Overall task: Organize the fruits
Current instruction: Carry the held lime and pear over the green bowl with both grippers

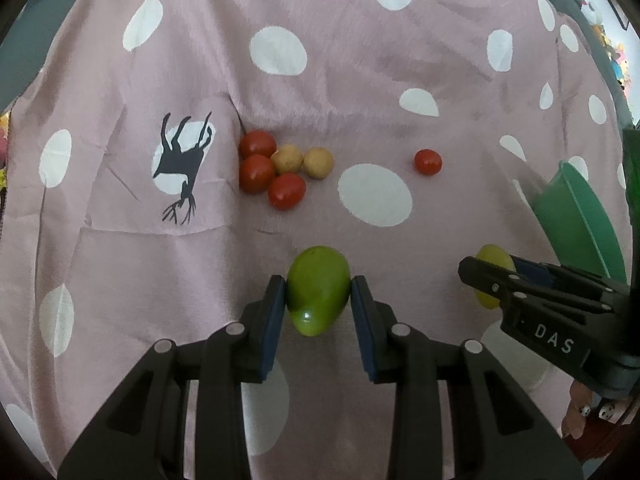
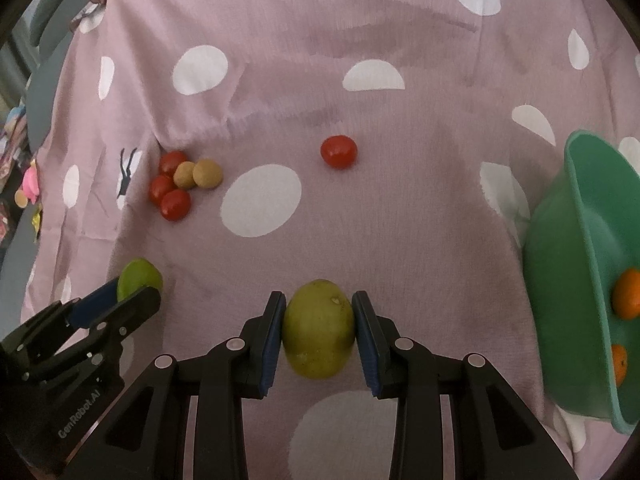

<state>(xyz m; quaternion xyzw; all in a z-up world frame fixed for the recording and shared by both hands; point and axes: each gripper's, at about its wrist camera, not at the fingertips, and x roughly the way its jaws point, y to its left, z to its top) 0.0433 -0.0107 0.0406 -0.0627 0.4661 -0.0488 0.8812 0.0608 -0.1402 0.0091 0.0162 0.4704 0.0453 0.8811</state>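
Both claws are loaded at once here. The left claw (image 1: pixel 319 300) is clenched on a bright green fruit (image 1: pixel 318 290), pads pressing on either flank, and the right claw (image 2: pixel 319 328) grips a duller yellow-green fruit (image 2: pixel 319 328) the same way. Whether either fruit is lifted clear of the pink spotted cloth (image 2: pixel 360 220) is hard to judge.

Off to the right claw's right sits the green bowl (image 2: pixel 576 280), tilted toward us, and two orange fruits (image 2: pixel 628 294) are already inside, so some sorting looks done. Plenty remains, though. Ahead of the left claw and a little to its left lies a tight cluster: three red tomatoes (image 1: pixel 258 158) touching two tan round fruits (image 1: pixel 319 163). A lone red tomato (image 2: pixel 338 151) sits apart, straight ahead of the right claw.

My read: early to midway. Two fruits banked, two in hand, six still waiting on the cloth. The bowl looks the likely destination, closer to the right claw than the left.
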